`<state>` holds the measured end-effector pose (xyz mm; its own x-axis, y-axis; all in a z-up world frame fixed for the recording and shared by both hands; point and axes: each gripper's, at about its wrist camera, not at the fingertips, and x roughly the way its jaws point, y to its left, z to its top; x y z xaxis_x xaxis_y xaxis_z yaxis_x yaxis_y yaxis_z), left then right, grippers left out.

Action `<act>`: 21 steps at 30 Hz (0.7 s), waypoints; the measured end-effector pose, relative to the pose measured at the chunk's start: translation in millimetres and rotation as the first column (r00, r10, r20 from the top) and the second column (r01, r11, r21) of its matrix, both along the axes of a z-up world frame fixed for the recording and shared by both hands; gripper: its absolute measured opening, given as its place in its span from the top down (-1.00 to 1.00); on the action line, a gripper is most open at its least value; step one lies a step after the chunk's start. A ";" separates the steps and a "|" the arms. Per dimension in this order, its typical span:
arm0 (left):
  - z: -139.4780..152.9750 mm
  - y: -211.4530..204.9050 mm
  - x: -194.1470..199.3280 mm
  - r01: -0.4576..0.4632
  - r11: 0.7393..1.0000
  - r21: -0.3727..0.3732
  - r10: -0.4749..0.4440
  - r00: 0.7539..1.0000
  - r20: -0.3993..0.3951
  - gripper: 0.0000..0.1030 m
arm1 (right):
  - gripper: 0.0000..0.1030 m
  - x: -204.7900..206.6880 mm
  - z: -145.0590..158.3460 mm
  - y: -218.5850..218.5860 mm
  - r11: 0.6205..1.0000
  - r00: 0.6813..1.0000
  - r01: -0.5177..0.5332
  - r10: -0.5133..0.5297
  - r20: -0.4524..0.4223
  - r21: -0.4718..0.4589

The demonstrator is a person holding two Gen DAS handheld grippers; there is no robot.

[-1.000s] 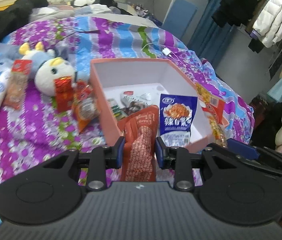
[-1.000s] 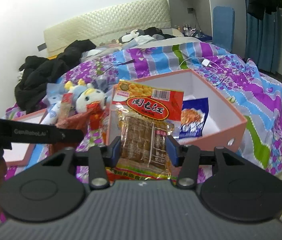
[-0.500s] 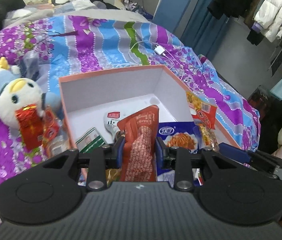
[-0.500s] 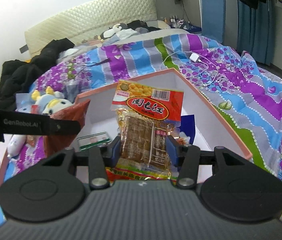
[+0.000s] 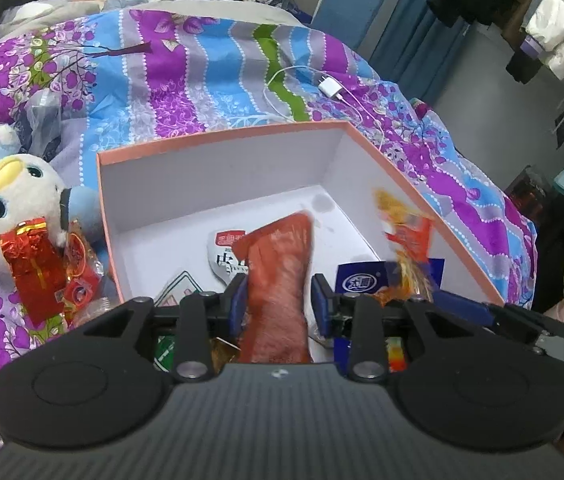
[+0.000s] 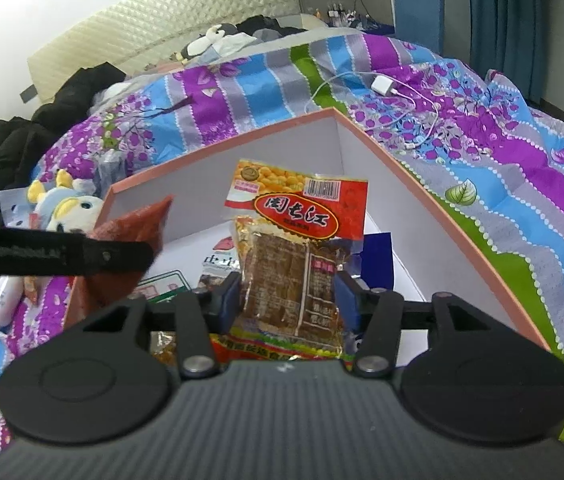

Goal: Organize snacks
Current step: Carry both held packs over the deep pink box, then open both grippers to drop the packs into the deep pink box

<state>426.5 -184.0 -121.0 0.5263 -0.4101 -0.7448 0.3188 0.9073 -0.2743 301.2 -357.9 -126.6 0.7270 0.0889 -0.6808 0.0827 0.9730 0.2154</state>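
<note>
My left gripper (image 5: 277, 300) is shut on an orange-red snack pouch (image 5: 277, 280) held over the near part of the pink box (image 5: 217, 142). My right gripper (image 6: 288, 296) is shut on a clear tofu snack pack with a red label (image 6: 294, 248), also over the box (image 6: 402, 172). The pouch (image 6: 129, 228) and the left gripper's side (image 6: 61, 254) show at the left of the right wrist view. Inside the box lie a white packet (image 5: 225, 256), a blue packet (image 5: 358, 280) and a green-printed pack (image 6: 161, 286). The right gripper's pack (image 5: 406, 236) shows in the left wrist view.
The box sits on a purple and blue floral bedspread (image 5: 201, 72). A plush penguin (image 5: 13, 200) and red snack packets (image 5: 37, 268) lie left of the box. A white charger and cable (image 5: 330, 88) lie beyond it. Clothes hang at the right (image 5: 562, 32).
Both grippers have moved forward and lower over the box, each still holding its snack. The box now fills more of both views.
</note>
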 end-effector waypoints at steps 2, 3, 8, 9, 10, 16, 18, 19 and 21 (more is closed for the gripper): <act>5.9 5.2 -3.3 -0.010 1.000 -0.015 0.010 1.000 0.008 -0.01 | -0.29 -2.5 2.3 -0.1 1.000 1.000 0.014 -0.014 -0.003 -0.002; 10.4 7.5 -7.4 -0.013 1.000 -0.016 0.013 1.000 0.018 -0.01 | -0.32 -4.5 4.0 -0.1 1.000 1.000 0.021 -0.021 -0.003 -0.005; 34.3 18.8 -32.1 -0.014 1.000 -0.019 0.016 0.998 0.058 -0.01 | -0.32 -24.4 19.8 4.0 0.999 0.999 0.035 -0.035 0.025 0.001; 39.5 21.4 -38.7 -0.015 1.000 -0.018 0.016 0.998 0.067 -0.01 | -0.32 -29.4 23.7 6.1 0.999 0.999 0.035 -0.035 0.031 -0.001; 44.8 24.8 -45.7 -0.018 1.000 -0.018 0.019 0.997 0.074 -0.01 | -0.32 -35.1 27.9 8.6 0.999 0.999 0.033 -0.033 0.038 -0.001; 77.4 45.6 -97.9 -0.027 0.999 -0.023 0.029 0.993 0.116 -0.01 | -0.32 -70.9 54.7 24.4 1.000 0.996 0.019 -0.020 0.084 0.010; 88.4 53.4 -118.1 -0.030 0.999 -0.029 0.033 0.990 0.134 -0.01 | -0.33 -84.6 62.7 30.8 1.000 0.995 0.009 -0.010 0.099 0.010; 93.2 57.0 -127.1 -0.033 0.999 -0.028 0.037 0.989 0.142 -0.01 | -0.32 -91.8 66.7 33.8 1.000 0.994 0.006 -0.007 0.107 0.010; 101.9 65.2 -146.5 -0.044 0.999 -0.031 0.048 0.987 0.156 -0.01 | -0.33 -105.5 74.0 39.1 1.000 0.993 -0.001 -0.001 0.119 0.014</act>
<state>280.0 -118.8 -19.1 0.6546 -0.4019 -0.6403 0.3178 0.9148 -0.2492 195.7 -318.7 -52.6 0.8030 0.0980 -0.5878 0.0554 0.9698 0.2374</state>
